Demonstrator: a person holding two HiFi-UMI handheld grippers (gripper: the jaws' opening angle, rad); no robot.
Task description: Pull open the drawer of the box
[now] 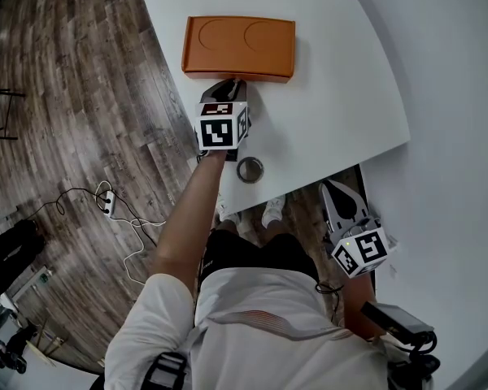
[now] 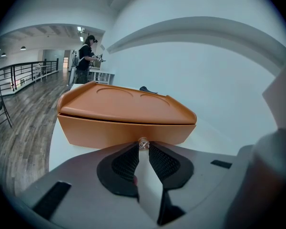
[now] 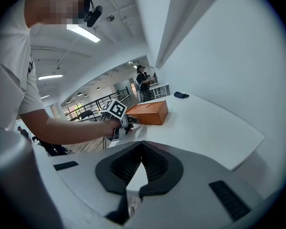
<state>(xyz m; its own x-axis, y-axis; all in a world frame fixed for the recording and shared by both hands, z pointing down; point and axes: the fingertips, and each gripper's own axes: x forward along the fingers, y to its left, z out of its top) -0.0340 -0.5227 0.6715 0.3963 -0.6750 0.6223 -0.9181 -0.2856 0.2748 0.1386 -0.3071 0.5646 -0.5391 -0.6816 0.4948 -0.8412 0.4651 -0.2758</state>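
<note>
on the white table [image 1: 333,96], left gripper [image 1: 233,84] pinches the box [image 1: 240,45] knob [image 2: 143,142], barely visible; right gripper [image 3: 141,144] clenched.

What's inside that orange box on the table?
That cannot be seen: the box has its drawer shut, so the contents are covered. Only the small clear knob shows, pinched by the left gripper. The two round hollows on top hold nothing.

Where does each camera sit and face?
Head view: on the person's head, facing down at the table; shows left arm, left gripper, right gripper.
Left gripper view: rides the left gripper, faces the orange box; jaws pinch its knob.
Right gripper view: rides the right gripper, faces across the table; shut jaws, left arm.
Shared: orange box, in all three.
</note>
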